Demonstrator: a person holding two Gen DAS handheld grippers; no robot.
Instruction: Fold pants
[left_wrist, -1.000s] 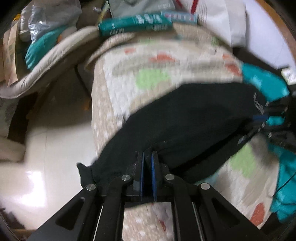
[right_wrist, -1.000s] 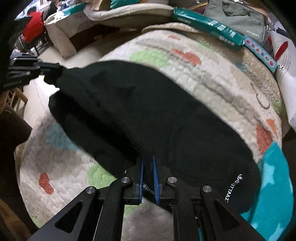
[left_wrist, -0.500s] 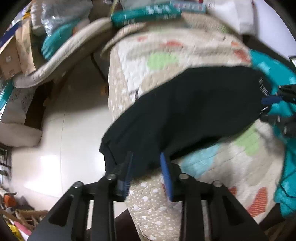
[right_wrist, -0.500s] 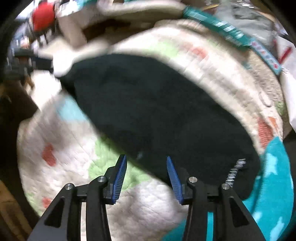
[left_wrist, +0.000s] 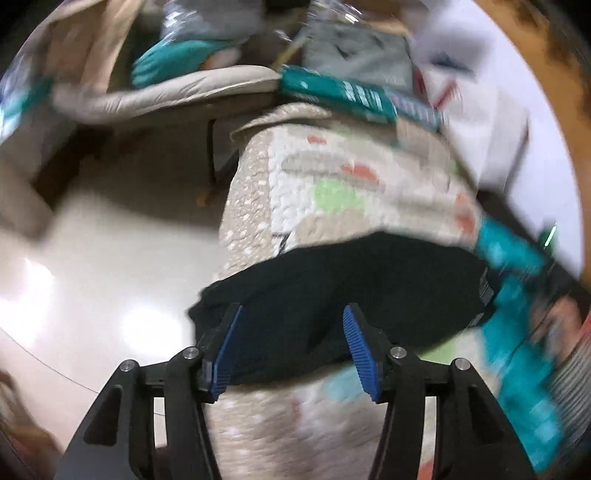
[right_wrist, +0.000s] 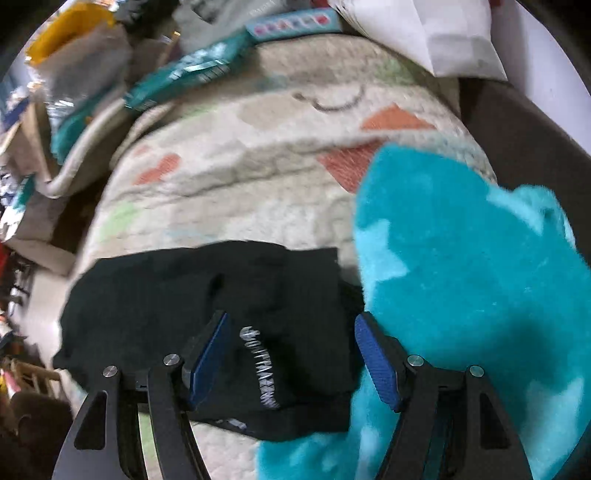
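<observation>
The black pants (left_wrist: 354, 288) lie folded flat on a patterned quilt (left_wrist: 332, 192), one end hanging over the quilt's left edge. My left gripper (left_wrist: 291, 347) is open and empty, its blue pads wide apart over the near edge of the pants. In the right wrist view the pants (right_wrist: 207, 291) show white lettering (right_wrist: 260, 365) at the waist end. My right gripper (right_wrist: 291, 358) is open and empty, jaws wide apart above that lettering.
A turquoise fleece blanket (right_wrist: 469, 280) lies right of the pants, touching them. A teal box (left_wrist: 340, 96) and white bags (right_wrist: 424, 33) sit at the quilt's far end. A glossy floor (left_wrist: 92, 266) drops off to the left, with cushions and clutter (left_wrist: 166, 85) beyond.
Both grippers were shut on the pants a second ago, opened, let the cloth go and pulled back. The pants now rest flat on the quilt.
</observation>
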